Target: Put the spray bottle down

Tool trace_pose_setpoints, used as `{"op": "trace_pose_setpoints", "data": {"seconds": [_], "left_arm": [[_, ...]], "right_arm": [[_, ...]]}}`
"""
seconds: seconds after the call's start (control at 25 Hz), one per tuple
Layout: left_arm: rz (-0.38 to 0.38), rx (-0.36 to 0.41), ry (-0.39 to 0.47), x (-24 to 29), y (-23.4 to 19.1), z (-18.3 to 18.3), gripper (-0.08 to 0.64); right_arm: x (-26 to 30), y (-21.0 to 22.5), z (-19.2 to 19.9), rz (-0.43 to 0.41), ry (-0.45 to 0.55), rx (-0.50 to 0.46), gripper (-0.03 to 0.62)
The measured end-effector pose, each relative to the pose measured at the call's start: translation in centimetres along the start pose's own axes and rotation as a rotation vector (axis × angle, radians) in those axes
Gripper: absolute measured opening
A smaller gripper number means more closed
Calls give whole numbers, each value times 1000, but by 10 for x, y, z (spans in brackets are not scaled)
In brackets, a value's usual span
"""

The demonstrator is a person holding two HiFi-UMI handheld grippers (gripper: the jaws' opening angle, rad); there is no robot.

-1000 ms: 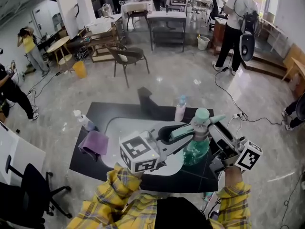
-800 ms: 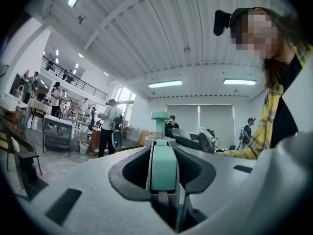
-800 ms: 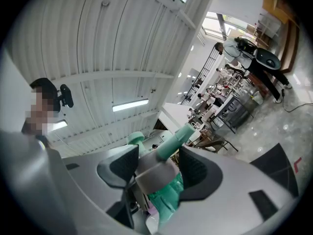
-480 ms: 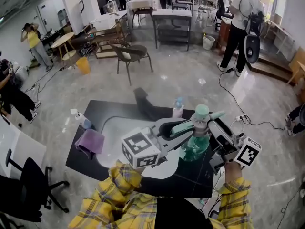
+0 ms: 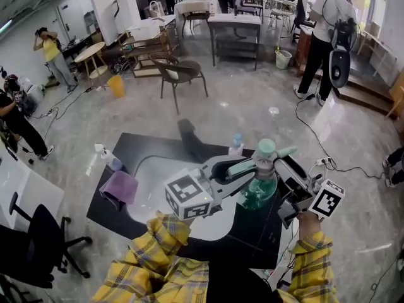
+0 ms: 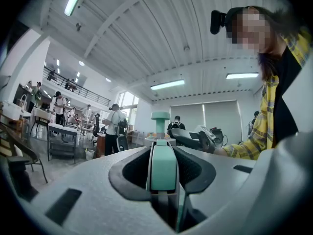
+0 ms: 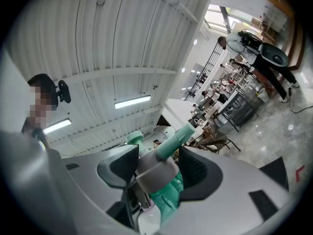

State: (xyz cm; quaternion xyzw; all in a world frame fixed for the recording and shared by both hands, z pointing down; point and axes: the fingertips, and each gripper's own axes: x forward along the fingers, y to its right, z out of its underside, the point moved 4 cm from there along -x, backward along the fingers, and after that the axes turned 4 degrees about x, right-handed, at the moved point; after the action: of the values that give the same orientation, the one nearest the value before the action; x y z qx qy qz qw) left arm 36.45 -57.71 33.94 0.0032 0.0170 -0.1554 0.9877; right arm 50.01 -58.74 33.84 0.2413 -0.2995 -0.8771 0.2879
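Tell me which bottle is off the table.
The green spray bottle, held in the air; the pink bottle and the small sprayer sit on the table.

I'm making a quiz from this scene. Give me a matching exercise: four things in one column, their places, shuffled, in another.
Things:
1 green spray bottle
2 purple cloth
3 yellow bin
4 pink bottle

Places:
A on the floor
B held by left gripper and right gripper
C lying at the table's left side
D standing by the table's far edge

Pairs: 1-B, 2-C, 3-A, 4-D
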Motion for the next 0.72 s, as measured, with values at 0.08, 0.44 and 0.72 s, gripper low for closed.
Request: {"op": "trace_pose_setpoints", "data": {"seconds": [0.08, 0.44, 0.72], "left_arm": [[-1, -3, 12, 2, -2, 5, 120], [11, 24, 7, 12, -10, 22, 120], [27, 42, 18, 12, -11, 23, 120]], "right_arm": [[0, 6, 1, 0, -2, -1, 241], [-4, 25, 5, 10, -4, -1, 241], [-5, 26, 6, 1, 9, -7, 241]]}}
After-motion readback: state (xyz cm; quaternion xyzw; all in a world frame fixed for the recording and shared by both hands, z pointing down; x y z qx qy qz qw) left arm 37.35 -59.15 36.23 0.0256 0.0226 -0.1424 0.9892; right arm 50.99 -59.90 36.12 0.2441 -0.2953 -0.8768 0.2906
